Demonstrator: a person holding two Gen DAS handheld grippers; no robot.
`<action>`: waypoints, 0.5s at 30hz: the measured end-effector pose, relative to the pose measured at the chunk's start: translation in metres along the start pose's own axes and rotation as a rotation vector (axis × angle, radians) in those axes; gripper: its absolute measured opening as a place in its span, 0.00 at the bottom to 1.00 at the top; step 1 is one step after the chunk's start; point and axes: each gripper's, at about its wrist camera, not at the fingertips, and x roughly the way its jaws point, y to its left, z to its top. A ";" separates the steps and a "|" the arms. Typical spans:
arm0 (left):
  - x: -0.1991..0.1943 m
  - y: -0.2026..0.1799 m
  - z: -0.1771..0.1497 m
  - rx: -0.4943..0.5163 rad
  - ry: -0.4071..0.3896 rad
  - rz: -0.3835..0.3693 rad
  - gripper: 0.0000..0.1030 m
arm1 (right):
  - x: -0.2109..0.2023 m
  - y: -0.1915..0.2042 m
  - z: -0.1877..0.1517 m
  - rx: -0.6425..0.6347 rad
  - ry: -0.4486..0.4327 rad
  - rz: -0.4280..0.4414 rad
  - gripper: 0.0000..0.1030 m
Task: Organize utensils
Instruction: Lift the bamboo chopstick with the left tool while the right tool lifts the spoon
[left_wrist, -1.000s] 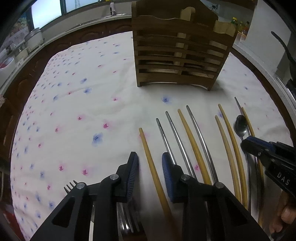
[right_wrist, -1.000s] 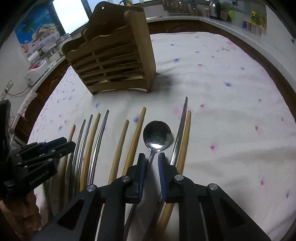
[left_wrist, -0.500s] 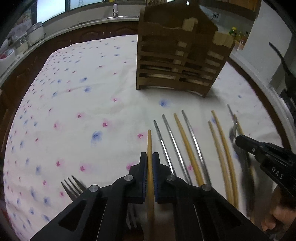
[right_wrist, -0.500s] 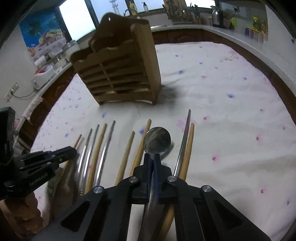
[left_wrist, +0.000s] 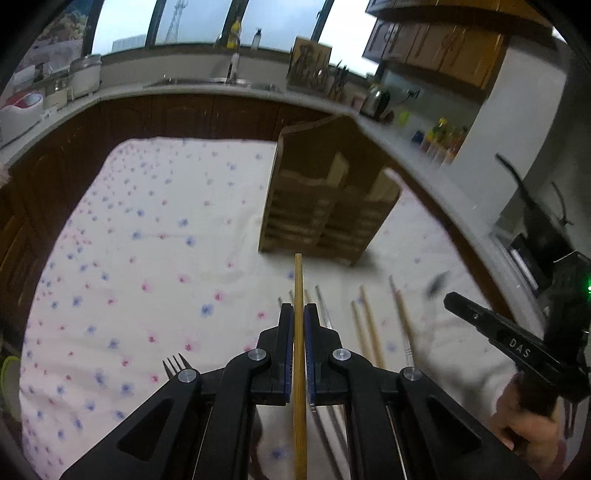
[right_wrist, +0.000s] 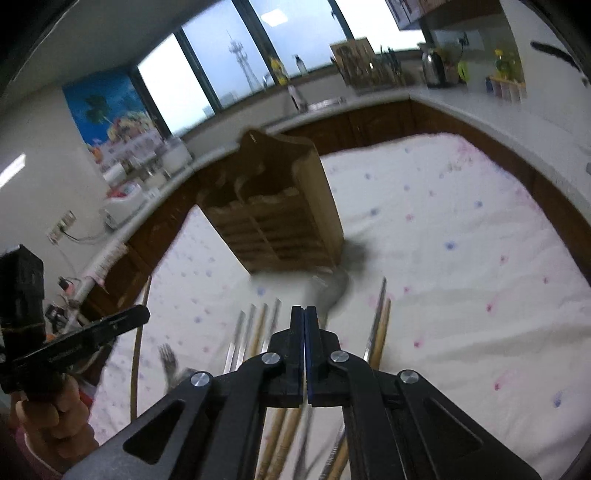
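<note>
My left gripper (left_wrist: 299, 314) is shut on a wooden chopstick (left_wrist: 298, 288) and holds it lifted above the table, pointing at the wooden utensil holder (left_wrist: 325, 206). My right gripper (right_wrist: 304, 317) is shut on a metal spoon whose blurred bowl (right_wrist: 338, 290) sticks out ahead, raised off the cloth. The spoon bowl also shows in the left wrist view (left_wrist: 436, 286). Several wooden and metal chopsticks (right_wrist: 258, 325) lie in a row on the floral tablecloth (left_wrist: 147, 258). A fork (left_wrist: 175, 365) lies to their left. The holder stands behind them in the right wrist view (right_wrist: 273, 214).
The table is ringed by a kitchen counter (left_wrist: 221, 88) with jars, a kettle (left_wrist: 376, 98) and a knife block. The right gripper appears at the right of the left wrist view (left_wrist: 495, 332); the left gripper shows at the left of the right wrist view (right_wrist: 81, 339).
Both grippers closed, the left on a wooden chopstick and the right on the spoon. Both have since lifted their utensils well above the table and tilted up toward the holder.
</note>
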 end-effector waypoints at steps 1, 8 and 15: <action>-0.011 -0.001 0.000 0.002 -0.018 -0.006 0.03 | -0.004 0.002 0.002 -0.014 -0.014 -0.010 0.00; -0.044 0.000 -0.010 -0.002 -0.068 -0.024 0.03 | 0.015 -0.013 0.001 0.026 0.046 -0.012 0.11; -0.045 0.004 -0.007 -0.026 -0.069 -0.028 0.03 | 0.073 -0.017 -0.012 -0.009 0.179 0.070 0.42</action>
